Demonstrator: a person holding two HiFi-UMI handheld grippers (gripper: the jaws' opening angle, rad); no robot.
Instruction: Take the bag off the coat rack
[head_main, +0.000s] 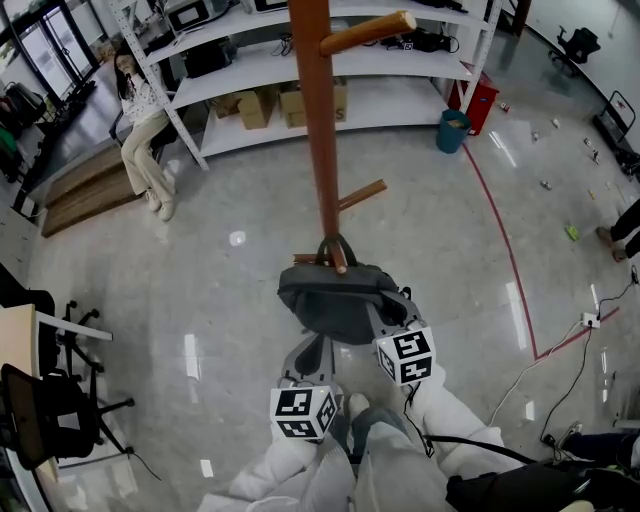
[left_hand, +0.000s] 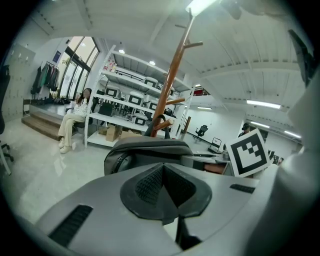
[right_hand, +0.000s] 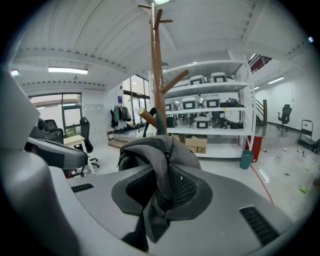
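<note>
The bag (head_main: 335, 300) hangs at head-view centre, handle (head_main: 330, 243) looped over a low peg (head_main: 338, 262) of the coat rack (head_main: 318, 130); right gripper (right_hand: 162, 185) jaws pinch only a fabric fold, left gripper (left_hand: 162, 187) jaws clenched empty, so a sideways pull risks snagging the loop or tipping the rack.

The bag (head_main: 335, 300) is dark grey with a fine mesh weave, the coat rack (head_main: 320, 120) is reddish-brown wood, and the glossy floor (head_main: 220, 300) is pale grey crossed by a thin red line (head_main: 505, 250). The left tongs (left_hand: 165, 192) and the right tongs (right_hand: 160, 192) are light grey with black ribbed pads, and their marker cubes (head_main: 303, 412) are white printed with black squares. The shelves (head_main: 240, 70) are white and hold brown cardboard boxes (head_main: 255, 105), near a teal bin (head_main: 452, 130) and a red box (head_main: 478, 100); the seated person (head_main: 140, 130) wears cream.
</note>
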